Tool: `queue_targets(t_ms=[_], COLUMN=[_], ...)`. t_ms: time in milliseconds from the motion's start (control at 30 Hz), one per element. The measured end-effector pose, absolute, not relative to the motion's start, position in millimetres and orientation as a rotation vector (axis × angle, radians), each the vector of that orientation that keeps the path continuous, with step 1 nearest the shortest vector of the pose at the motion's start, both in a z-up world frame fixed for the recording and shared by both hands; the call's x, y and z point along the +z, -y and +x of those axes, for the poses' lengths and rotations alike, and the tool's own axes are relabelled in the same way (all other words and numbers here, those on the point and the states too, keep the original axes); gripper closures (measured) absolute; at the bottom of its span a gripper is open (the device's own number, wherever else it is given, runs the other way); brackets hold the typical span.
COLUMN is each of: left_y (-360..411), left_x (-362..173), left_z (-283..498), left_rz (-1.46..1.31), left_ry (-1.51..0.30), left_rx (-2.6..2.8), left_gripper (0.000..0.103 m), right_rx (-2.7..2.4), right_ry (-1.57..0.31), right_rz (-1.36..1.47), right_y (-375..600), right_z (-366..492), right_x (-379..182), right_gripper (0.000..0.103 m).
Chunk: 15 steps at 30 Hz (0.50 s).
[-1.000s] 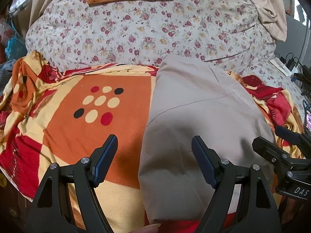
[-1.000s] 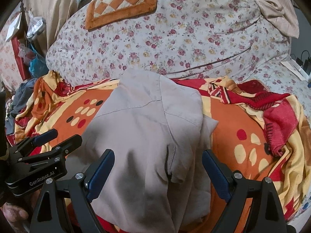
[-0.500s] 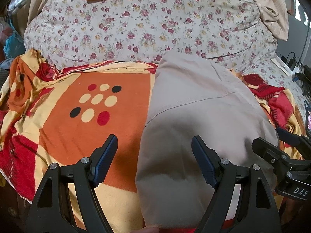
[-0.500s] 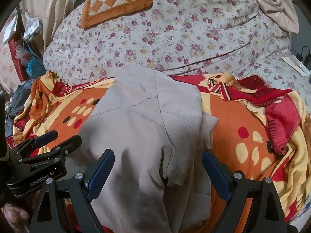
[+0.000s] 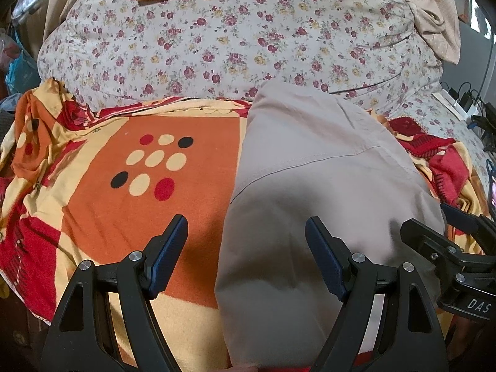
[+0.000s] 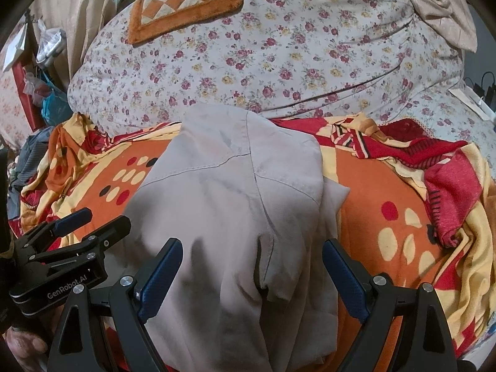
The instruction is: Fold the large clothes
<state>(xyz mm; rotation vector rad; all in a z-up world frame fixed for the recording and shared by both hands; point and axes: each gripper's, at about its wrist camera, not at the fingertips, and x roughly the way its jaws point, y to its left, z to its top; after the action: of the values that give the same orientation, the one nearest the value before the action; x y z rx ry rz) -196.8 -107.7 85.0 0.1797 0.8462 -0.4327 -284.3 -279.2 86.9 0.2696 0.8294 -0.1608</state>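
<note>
A folded beige garment (image 5: 322, 192) is lying on an orange, red and yellow patterned blanket (image 5: 148, 186) that is covering the near part of the bed, its far end reaching the floral bedding (image 5: 235, 46) heaped behind. In the right wrist view, a sleeve edge is sticking out along the garment's right side.

The left hand-held gripper (image 5: 246, 241) is hovering over the garment's left edge with its 2 fingers standing wide apart, nothing between the pads. The right hand-held gripper (image 6: 252, 266) is hanging over the garment's near middle, its jaws likewise spread wide and gripping nothing.

An orange checkered cushion (image 6: 186, 3) is resting on top of the floral bedding.
</note>
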Motion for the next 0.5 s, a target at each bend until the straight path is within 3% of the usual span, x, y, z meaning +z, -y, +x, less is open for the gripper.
queue_targets(t_ms=[500], left_y=[107.7], left_x=[86.9], left_z=[-199.2], left_rz=[0.184], left_ry=[-0.842], left_rx=[-0.430], left_gripper=[0.024], right_rx=[-0.162], right_ry=[-0.828], right_rz=[0.270], right_y=[278.0], right_z=[-284.4], right_x=[86.5], right_gripper=[0.013])
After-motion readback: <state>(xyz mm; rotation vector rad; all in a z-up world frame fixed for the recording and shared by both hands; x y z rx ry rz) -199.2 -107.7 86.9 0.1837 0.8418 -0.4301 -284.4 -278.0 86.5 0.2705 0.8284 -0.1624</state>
